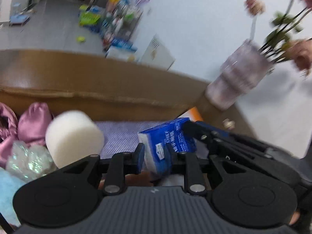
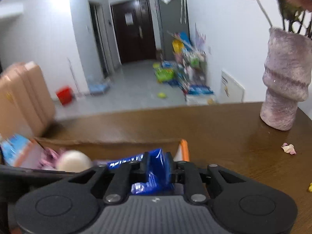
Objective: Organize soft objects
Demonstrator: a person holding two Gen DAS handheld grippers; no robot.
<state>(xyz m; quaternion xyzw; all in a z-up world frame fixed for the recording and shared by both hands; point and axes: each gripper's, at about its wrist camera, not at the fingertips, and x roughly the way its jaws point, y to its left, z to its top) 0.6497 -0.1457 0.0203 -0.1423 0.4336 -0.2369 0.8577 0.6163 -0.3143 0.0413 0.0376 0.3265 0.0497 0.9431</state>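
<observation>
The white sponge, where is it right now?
In the left wrist view, the white sponge sits left of the gripped blue tissue pack, in the cardboard box beside pink satin pouches.

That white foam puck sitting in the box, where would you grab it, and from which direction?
Grip the white sponge across its curved side wall, coming from above. It lies tilted atop the pink satin pouches in the cardboard box, so its round wall is exposed and its foam should squash to the fingers. Both grippers currently hold the blue tissue pack.

Right tool (image 2: 157, 170) clamping blue tissue pack (image 2: 156, 172)
</observation>
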